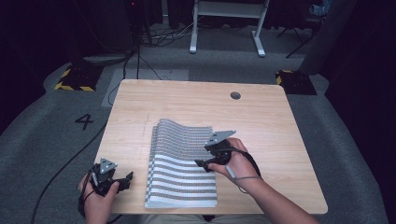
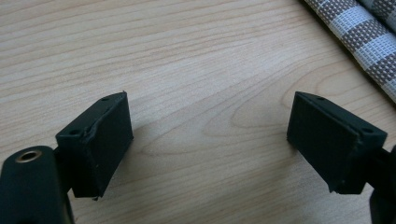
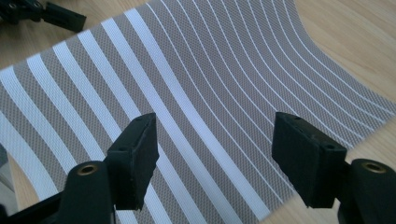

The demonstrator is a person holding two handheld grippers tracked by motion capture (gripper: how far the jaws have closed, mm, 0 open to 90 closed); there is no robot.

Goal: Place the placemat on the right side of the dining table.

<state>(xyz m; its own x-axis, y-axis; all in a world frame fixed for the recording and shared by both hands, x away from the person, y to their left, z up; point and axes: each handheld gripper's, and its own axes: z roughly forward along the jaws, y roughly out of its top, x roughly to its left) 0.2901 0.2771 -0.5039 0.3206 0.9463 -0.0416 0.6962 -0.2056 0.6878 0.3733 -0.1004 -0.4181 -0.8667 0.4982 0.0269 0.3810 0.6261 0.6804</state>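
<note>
Grey-and-white striped woven placemat (image 1: 183,163) lies mid-table toward the near edge of the light wooden table (image 1: 261,121), its far end curling up. Right gripper (image 1: 204,163) hovers over it, jaws spread, empty. Left gripper (image 1: 127,179) sits near-left of the mat, jaws spread over bare wood.

our left gripper (image 1: 122,181) and right gripper (image 1: 201,164) are matte black, each topped by a grey three-cornered plate with small dark holes. a thin grey cable loops around our right wrist; black cable trails by our left hand (image 1: 97,198). up close, the jaws are blocky black pads with tiny screw holes, and brass-ringed holes sit at their bases. our forearms are bare, no sleeves.
</note>
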